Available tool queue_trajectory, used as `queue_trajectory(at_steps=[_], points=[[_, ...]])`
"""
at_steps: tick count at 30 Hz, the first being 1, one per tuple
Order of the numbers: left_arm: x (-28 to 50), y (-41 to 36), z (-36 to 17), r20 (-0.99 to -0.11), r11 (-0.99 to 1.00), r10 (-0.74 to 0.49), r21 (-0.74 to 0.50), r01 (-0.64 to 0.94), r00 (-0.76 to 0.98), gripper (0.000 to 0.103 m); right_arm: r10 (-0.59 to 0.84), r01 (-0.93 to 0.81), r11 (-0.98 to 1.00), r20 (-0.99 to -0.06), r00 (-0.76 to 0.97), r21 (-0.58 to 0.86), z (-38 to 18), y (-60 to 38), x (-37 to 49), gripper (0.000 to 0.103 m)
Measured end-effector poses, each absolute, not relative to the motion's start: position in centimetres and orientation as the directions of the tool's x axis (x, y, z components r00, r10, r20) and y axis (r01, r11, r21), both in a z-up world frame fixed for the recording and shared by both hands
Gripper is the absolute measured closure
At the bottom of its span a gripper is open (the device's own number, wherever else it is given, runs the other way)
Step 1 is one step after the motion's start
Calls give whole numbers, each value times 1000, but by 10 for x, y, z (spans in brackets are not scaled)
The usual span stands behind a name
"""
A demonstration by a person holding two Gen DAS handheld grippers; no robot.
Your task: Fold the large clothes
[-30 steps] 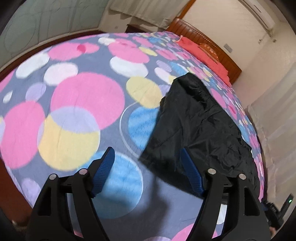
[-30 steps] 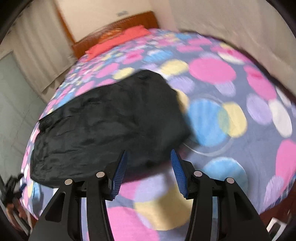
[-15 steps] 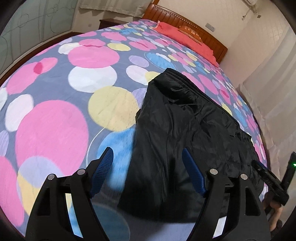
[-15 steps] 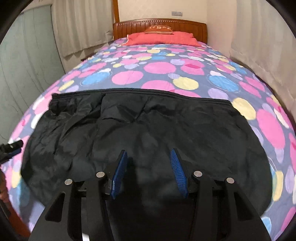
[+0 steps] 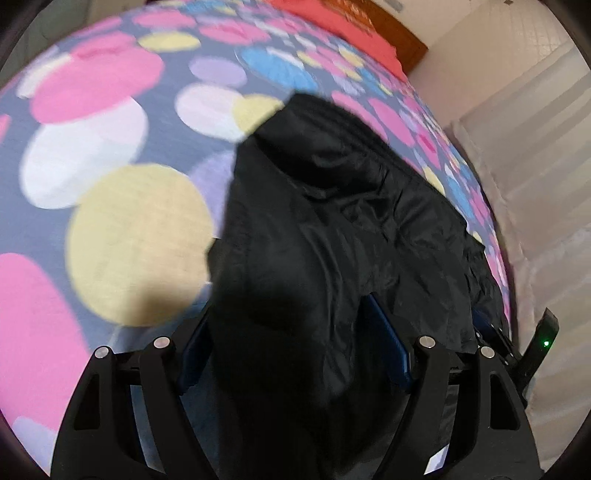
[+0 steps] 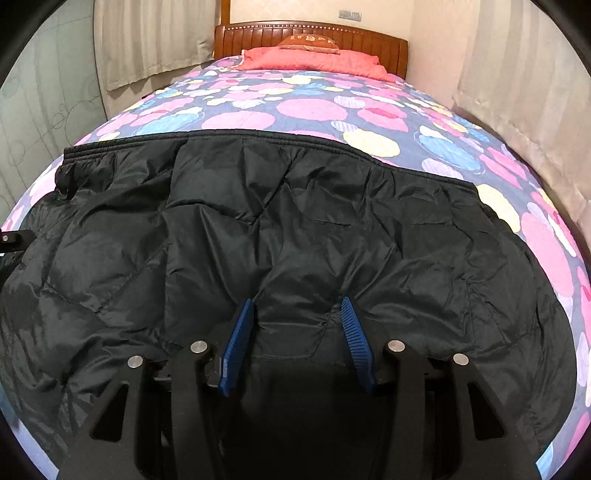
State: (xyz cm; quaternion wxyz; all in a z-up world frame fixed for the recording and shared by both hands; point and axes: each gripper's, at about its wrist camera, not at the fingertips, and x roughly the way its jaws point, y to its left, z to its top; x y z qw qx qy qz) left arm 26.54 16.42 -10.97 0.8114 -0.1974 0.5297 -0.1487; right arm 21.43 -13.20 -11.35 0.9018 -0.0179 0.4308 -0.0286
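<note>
A large black quilted jacket lies spread across the near part of the bed, its hem band toward the headboard. In the left wrist view the jacket runs away from me, and its near corner fills the space between my left gripper's open blue fingers. My right gripper is open, low over the jacket's near middle, with its blue pads on either side of a puffed fold.
The bed has a cover with coloured circles and a red pillow at a wooden headboard. Curtains hang along both sides. The right gripper's body shows at the left view's right edge.
Both grippers have moved down and in onto the jacket. The left one went from beside the jacket's corner to around it. Neither has shut.
</note>
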Motion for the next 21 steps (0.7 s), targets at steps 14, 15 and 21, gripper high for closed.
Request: queue_trajectory(at_steps=[14, 15, 21], points=[[278, 146, -137, -775, 833, -541, -547, 83, 326, 27, -64, 50, 998, -765, 641, -41, -117, -133, 217, 53], [278, 146, -138, -773, 832, -543, -548, 87, 327, 27, -62, 50, 998, -765, 641, -40, -117, -133, 217, 53], [278, 135, -138, -784, 847, -524, -521, 107, 332, 28, -64, 50, 998, -764, 642, -41, -117, -133, 217, 53]])
